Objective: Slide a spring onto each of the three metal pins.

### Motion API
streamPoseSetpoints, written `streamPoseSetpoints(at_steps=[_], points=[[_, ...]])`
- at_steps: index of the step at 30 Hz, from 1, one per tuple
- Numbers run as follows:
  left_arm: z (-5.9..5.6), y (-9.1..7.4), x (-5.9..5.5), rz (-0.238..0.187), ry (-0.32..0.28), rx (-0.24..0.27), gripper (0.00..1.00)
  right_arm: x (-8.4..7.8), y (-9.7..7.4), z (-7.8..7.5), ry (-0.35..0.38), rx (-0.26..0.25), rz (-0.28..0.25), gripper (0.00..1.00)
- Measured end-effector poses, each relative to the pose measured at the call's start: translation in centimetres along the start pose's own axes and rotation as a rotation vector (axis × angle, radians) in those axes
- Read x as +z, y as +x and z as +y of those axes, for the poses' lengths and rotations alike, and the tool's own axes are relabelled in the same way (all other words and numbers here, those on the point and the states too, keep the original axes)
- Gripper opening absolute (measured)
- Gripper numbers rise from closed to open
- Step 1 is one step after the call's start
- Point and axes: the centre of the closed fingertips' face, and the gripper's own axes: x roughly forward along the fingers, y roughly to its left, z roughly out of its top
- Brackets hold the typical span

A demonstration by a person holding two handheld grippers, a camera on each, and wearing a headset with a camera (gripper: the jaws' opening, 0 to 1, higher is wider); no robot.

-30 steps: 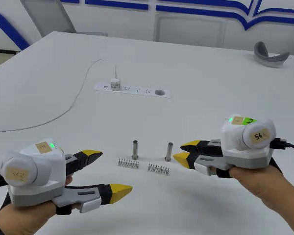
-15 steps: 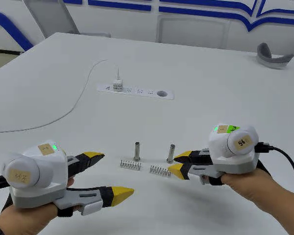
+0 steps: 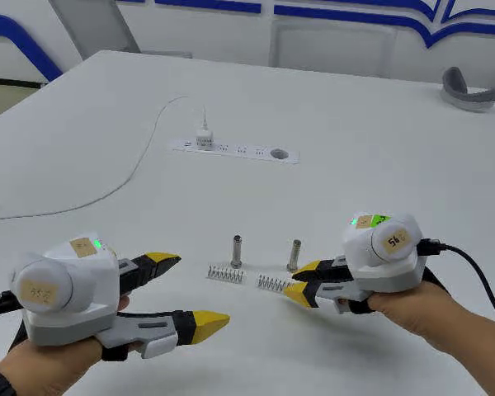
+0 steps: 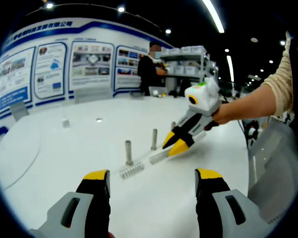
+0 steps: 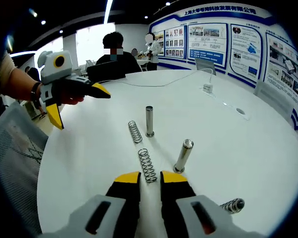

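Two metal pins stand upright on the white table, one on the left [image 3: 237,250] [image 5: 149,120] and one on the right [image 3: 294,254] [image 5: 184,154]. A spring lies in front of each: the left spring [image 3: 225,275] [image 5: 134,131] and the right spring [image 3: 271,284] [image 5: 147,164]. My right gripper [image 3: 299,280] [image 5: 150,177] is open with a narrow gap, and its tips reach the right spring's near end. My left gripper [image 3: 188,290] [image 4: 152,176] is wide open and holds nothing, a short way left of the springs. A coiled piece with a round end [image 5: 232,204] lies by my right jaw.
A white power strip [image 3: 235,151] with a plugged-in charger and a trailing cable [image 3: 124,173] lies farther back on the table. A grey curved object [image 3: 470,92] rests at the far right. People stand by the wall displays beyond the table.
My right gripper has moved left and down to the right spring's end. My left gripper has stayed put. The head camera has shifted slightly.
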Motion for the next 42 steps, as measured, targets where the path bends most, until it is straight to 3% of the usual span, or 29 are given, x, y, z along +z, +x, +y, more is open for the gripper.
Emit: streamPoseSetpoints(at_steps=[23, 42], points=[[-0.2, 0.0, -0.3, 0.006, 0.001, -0.008, 0.69, -0.7, 0.8, 0.4, 0.024, 0.026, 0.034, 0.12], [-1.9, 1.1, -0.4, 0.021, 0.024, -0.067, 0.63, -0.5, -1.1, 1.7, 0.019, 0.064, 0.043, 0.11]])
